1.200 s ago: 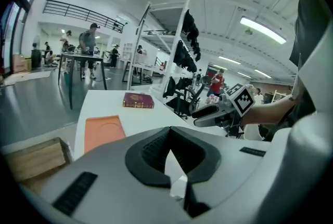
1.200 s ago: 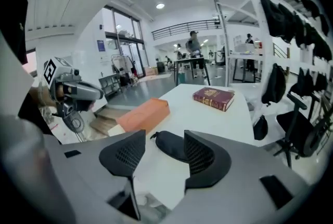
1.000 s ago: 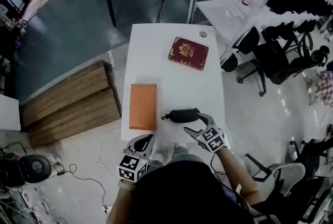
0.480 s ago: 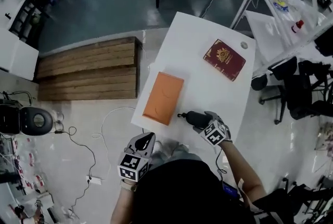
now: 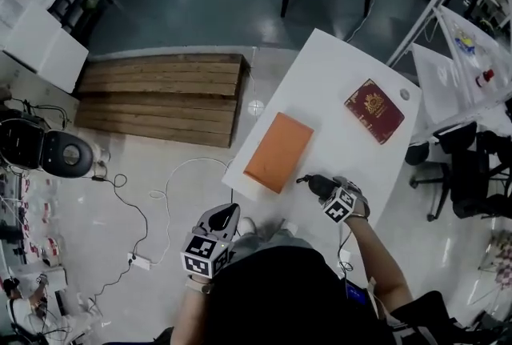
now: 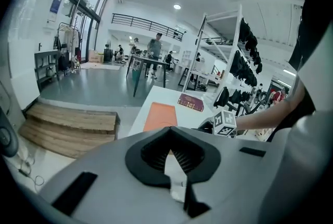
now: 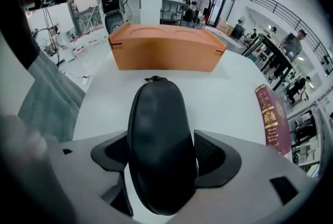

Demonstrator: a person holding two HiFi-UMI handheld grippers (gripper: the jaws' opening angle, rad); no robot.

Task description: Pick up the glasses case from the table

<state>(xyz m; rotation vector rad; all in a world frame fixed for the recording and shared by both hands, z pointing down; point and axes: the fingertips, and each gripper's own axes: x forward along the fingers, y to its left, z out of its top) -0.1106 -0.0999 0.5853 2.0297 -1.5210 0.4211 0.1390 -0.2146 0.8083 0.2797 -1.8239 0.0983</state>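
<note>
The black glasses case [image 7: 158,145] lies on the white table [image 5: 336,79] near its front edge, its zip end towards the orange box. My right gripper [image 7: 161,154] points steeply down over it, jaws wide, one on each side of the case. In the head view the right gripper [image 5: 330,193] covers most of the case [image 5: 318,184]. My left gripper [image 5: 226,212] hangs off the table's near corner, shut and holding nothing; in its own view the left gripper [image 6: 169,132] shows its jaws closed together.
An orange box [image 5: 279,152] lies just left of the case. A dark red booklet [image 5: 374,110] sits at the far right of the table. Wooden pallets [image 5: 160,99] and cables lie on the floor to the left; office chairs stand to the right.
My right gripper has come down from beside the case to straddle it. The head camera has swung, so the table now sits at a slant. The left gripper stays low by the table's near corner.
</note>
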